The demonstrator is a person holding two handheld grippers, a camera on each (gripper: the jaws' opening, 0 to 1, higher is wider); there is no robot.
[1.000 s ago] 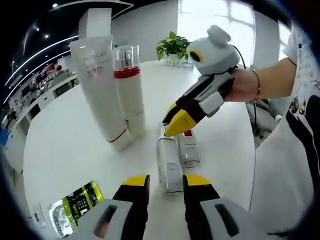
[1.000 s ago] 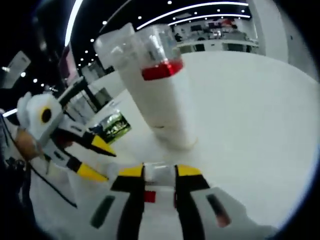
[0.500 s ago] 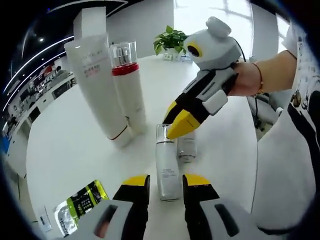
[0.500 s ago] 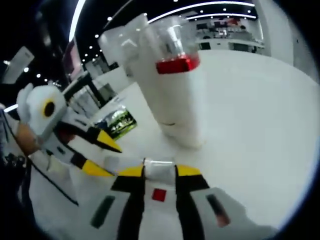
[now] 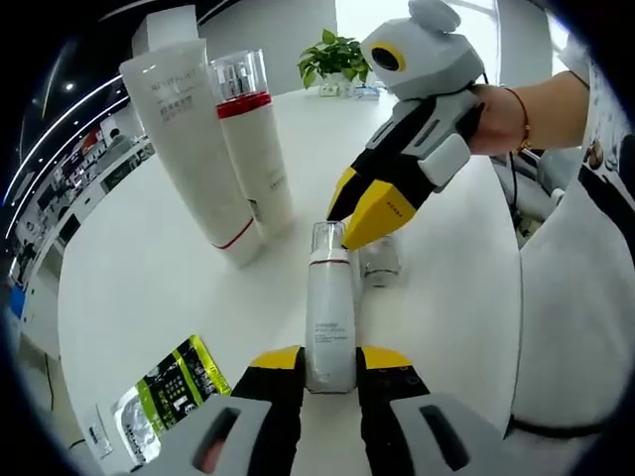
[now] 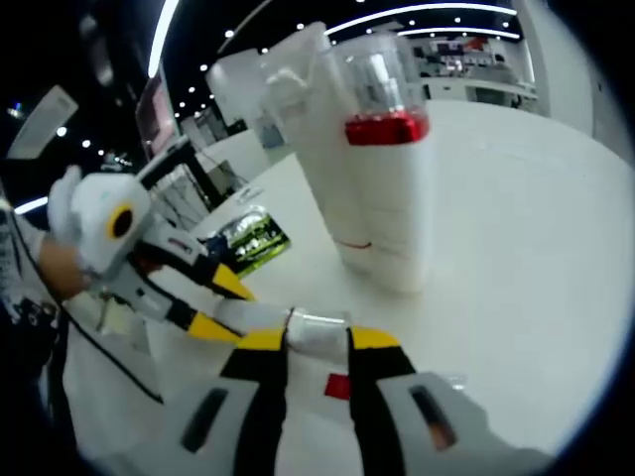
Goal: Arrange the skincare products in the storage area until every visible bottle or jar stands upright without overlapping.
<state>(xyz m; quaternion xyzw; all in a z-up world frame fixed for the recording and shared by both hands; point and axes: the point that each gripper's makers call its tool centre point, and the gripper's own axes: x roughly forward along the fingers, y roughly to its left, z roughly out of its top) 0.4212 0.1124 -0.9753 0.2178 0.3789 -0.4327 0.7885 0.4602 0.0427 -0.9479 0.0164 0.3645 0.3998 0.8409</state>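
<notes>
In the left gripper view the left gripper (image 5: 330, 359) has its yellow-tipped jaws closed on the base of a slim white bottle (image 5: 330, 322), which stands between them, its clear cap (image 5: 328, 237) pointing away from the camera. The right gripper (image 5: 362, 210) comes in from the right, held by a person's hand (image 5: 493, 114); its yellow tips sit right at that cap, but whether they pinch it cannot be told here. Just beside the bottle, under the right gripper, lies a small clear-capped bottle (image 5: 378, 263) on the white table (image 5: 129, 288). In the right gripper view the right gripper (image 6: 316, 340) has its jaws narrowly apart with the slim bottle's clear cap (image 6: 316, 331) lying between them, seemingly gripped, and a red mark (image 6: 337, 386) shows below. The left gripper (image 6: 220, 309) reaches in from the left. Farther off stand a tall white tube (image 5: 189, 139) and, touching it, a red-banded bottle (image 5: 253, 149). A green-and-black sachet (image 5: 164, 394) lies flat near the left gripper. A potted plant (image 5: 335, 65) sits at the far edge.
</notes>
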